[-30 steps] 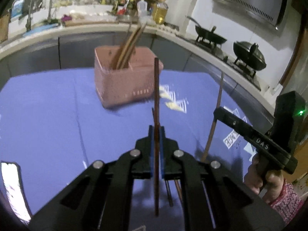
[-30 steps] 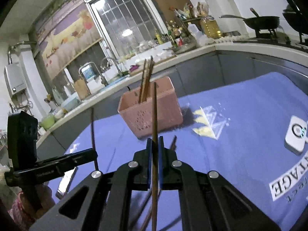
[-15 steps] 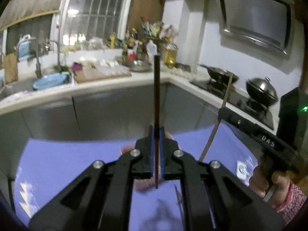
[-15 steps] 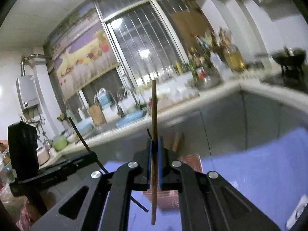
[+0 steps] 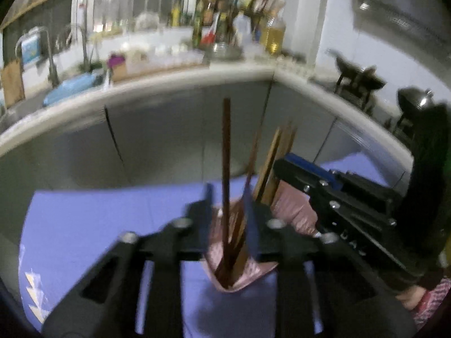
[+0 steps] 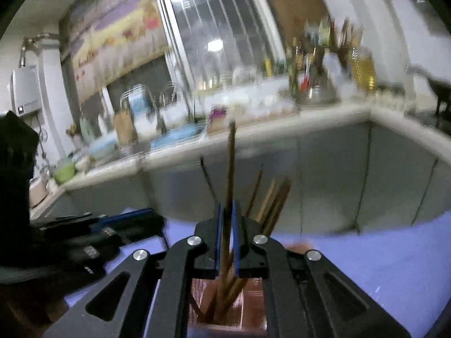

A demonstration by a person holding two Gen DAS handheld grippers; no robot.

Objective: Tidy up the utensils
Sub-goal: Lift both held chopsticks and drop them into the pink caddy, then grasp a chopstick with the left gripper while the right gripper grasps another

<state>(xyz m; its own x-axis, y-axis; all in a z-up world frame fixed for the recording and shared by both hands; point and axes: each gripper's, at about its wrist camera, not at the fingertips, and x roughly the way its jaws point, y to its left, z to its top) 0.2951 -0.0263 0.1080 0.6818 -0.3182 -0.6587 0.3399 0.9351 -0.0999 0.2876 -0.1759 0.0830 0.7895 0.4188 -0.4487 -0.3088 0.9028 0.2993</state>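
My left gripper (image 5: 229,205) hovers just above the pink basket (image 5: 293,205). Its jaws are opening, and a dark chopstick (image 5: 226,146) stands loose between the blue pads with its lower end inside the basket. My right gripper (image 6: 227,225) is over the same basket (image 6: 251,307). Its jaws are opening too, a narrow gap around a brown chopstick (image 6: 231,163) that reaches down into the basket. Several lighter chopsticks (image 6: 274,200) lean in the basket. The two tools are side by side, almost touching.
The basket stands on a purple cloth (image 5: 98,225) covering the table. Close behind runs a grey cabinet front (image 5: 169,140) under a white counter (image 5: 174,76) with bottles and a sink. A stove with pans (image 5: 358,81) is at the right.
Both grippers came forward and up over the basket with a chopstick each. Their jaws have since parted, and the chopsticks have slipped down into the basket.
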